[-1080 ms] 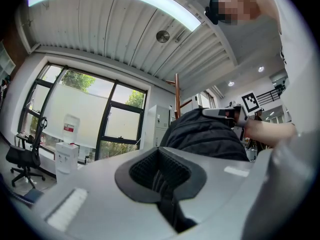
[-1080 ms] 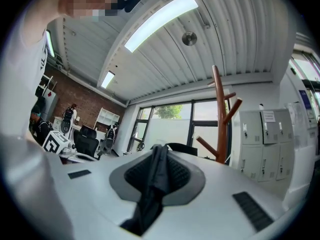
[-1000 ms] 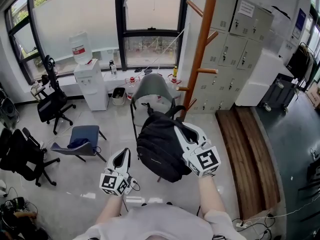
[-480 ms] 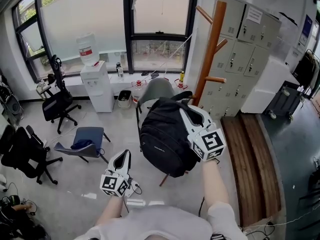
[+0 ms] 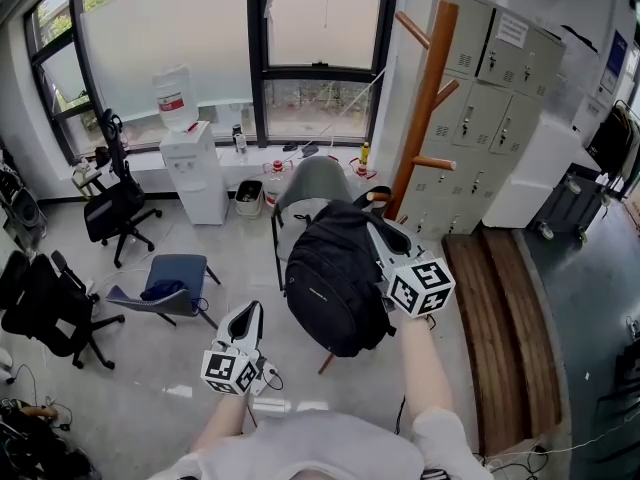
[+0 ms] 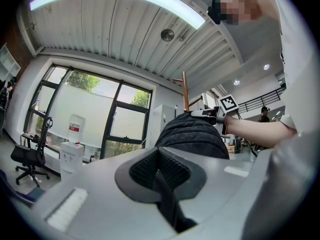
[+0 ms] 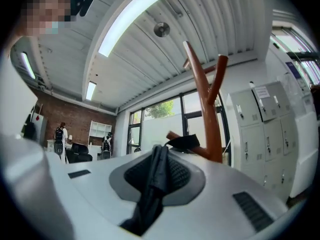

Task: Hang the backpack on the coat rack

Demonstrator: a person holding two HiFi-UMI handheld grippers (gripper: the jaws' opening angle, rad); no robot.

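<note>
The right gripper [image 7: 159, 153] has its jaws clamped on a black strap [image 7: 152, 189] of the backpack; its own view shows the strap running down between the pads. That same view shows a black loop [image 7: 187, 141] lying right at the tip of a low peg of the wooden coat rack [image 7: 207, 109], but whether the loop is over the peg I cannot tell.

The head view shows what that close view does not. The right gripper [image 5: 380, 238] holds the whole black backpack [image 5: 335, 278] up off the floor, near the person and just left of the coat rack [image 5: 425, 108], with the bag's top close to a low peg.

The left gripper [image 6: 159, 151] has its jaws together with nothing between them. Its view looks across at the backpack [image 6: 192, 134] from the left, with the rack's pole [image 6: 185, 91] rising behind it. In the head view the left gripper [image 5: 250, 311] sits low and near, left of the bag and apart from it.

Farther off stand a grey chair [image 5: 310, 183] behind the bag, a water cooler [image 5: 190, 168] to the far left and lockers [image 5: 490, 78] to the far right.
</note>
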